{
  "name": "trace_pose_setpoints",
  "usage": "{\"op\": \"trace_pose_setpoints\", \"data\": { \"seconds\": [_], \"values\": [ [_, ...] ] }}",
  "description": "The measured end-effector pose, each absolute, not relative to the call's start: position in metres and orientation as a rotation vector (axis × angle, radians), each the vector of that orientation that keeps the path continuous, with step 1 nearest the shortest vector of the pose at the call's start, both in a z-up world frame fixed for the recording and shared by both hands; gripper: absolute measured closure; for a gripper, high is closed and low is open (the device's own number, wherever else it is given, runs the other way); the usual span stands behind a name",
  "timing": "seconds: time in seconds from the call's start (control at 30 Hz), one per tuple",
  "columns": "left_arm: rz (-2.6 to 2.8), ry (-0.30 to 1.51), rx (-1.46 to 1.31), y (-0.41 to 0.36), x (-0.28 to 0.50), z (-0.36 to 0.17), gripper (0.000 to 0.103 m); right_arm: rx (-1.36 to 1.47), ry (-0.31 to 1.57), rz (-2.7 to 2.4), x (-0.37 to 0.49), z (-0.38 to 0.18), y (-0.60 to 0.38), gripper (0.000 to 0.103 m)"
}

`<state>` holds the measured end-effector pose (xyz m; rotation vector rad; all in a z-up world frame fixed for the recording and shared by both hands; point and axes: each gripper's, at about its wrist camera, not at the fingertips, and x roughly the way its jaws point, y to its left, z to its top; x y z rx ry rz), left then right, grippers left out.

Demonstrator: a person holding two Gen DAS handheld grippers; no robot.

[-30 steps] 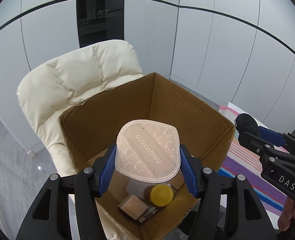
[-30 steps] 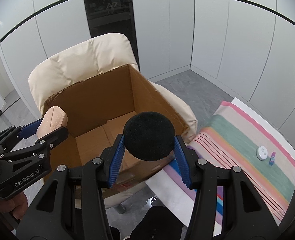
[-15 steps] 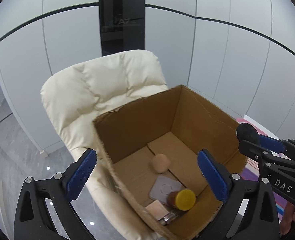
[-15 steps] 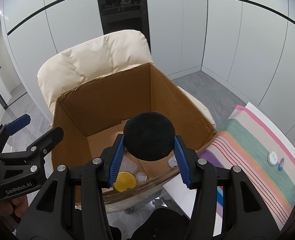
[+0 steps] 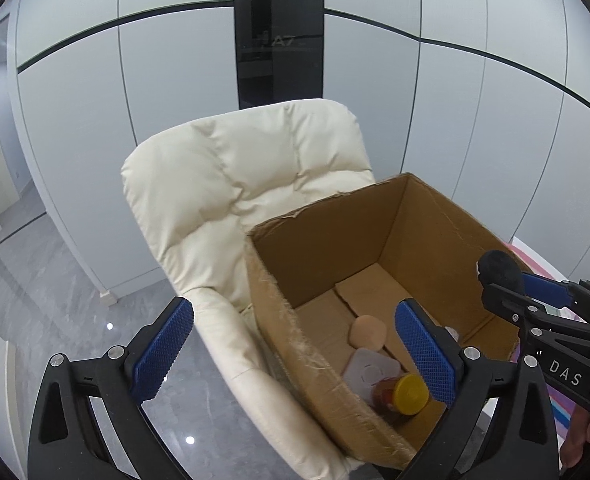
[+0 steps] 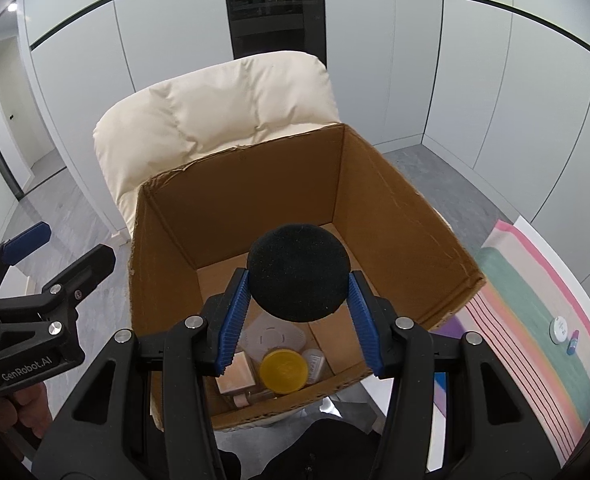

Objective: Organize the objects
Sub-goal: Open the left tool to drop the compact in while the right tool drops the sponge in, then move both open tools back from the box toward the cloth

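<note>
Left wrist view: the left gripper stands wide, its jaws having just been opening, with nothing between them. Its left pad hangs over the grey floor and the chair; its right pad sits in front of the box, hiding part of the inside. The box rests on the cream chair seat, its near wall wrapped in shiny tape. On its bottom lie a peach puff, a pale flat case just below it, and a jar with a yellow lid lying on its side against the near wall. From the right edge the right gripper reaches over the box rim, holding a black sponge. A hand shows low at the right corner.

Right wrist view: the right gripper is clamped on the black round sponge, one blue pad on each side, above the open box. The sponge covers much of the box floor. Below it show the pale case, the yellow jar lid, a tan small carton and a small clear container; the puff is hidden. The left gripper stands at the left, outside the box, over the floor. To the right lies a striped cloth with a white round tin and a small blue tube just beside it.
</note>
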<state>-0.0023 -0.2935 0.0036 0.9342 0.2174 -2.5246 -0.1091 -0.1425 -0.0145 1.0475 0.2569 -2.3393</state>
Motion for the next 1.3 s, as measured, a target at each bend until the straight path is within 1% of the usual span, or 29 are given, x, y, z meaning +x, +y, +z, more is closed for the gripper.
{"op": "trace_pose_setpoints", "data": {
  "seconds": [0.07, 0.13, 0.17, 0.23, 0.27, 0.33, 0.43, 0.83, 1.3],
  "values": [
    [-2.514, 0.229, 0.935, -0.299, 0.000, 0.003, 0.001, 1.039, 0.260, -2.341, -0.108, -0.014, -0.147, 0.047],
    [-2.507, 0.232, 0.936, -0.301, 0.001, 0.003, 0.001, 1.034, 0.266, -2.348, -0.108, -0.014, -0.150, 0.034],
    [-2.504, 0.234, 0.935, -0.303, 0.002, 0.002, 0.001, 1.031, 0.269, -2.352, -0.108, -0.014, -0.151, 0.031],
    [-2.500, 0.243, 0.937, -0.304, 0.002, 0.002, 0.001, 1.025, 0.276, -2.365, -0.107, -0.015, -0.152, 0.021],
    [-2.500, 0.246, 0.937, -0.304, 0.002, 0.002, 0.001, 1.021, 0.278, -2.370, -0.107, -0.014, -0.152, 0.019],
    [-2.502, 0.239, 0.934, -0.303, 0.001, 0.002, 0.001, 1.022, 0.280, -2.384, -0.108, -0.014, -0.150, 0.009],
    [-2.499, 0.235, 0.940, -0.303, 0.000, 0.000, 0.001, 1.031, 0.273, -2.408, -0.111, -0.012, -0.146, 0.001],
    [-2.512, 0.246, 0.953, -0.290, -0.014, -0.002, 0.001, 1.047, 0.259, -2.446, -0.118, -0.012, -0.121, 0.000],
    [-2.583, 0.210, 0.992, -0.247, -0.047, -0.004, 0.001, 1.081, 0.206, -2.503, -0.130, -0.012, -0.066, 0.000]
  ]
}}
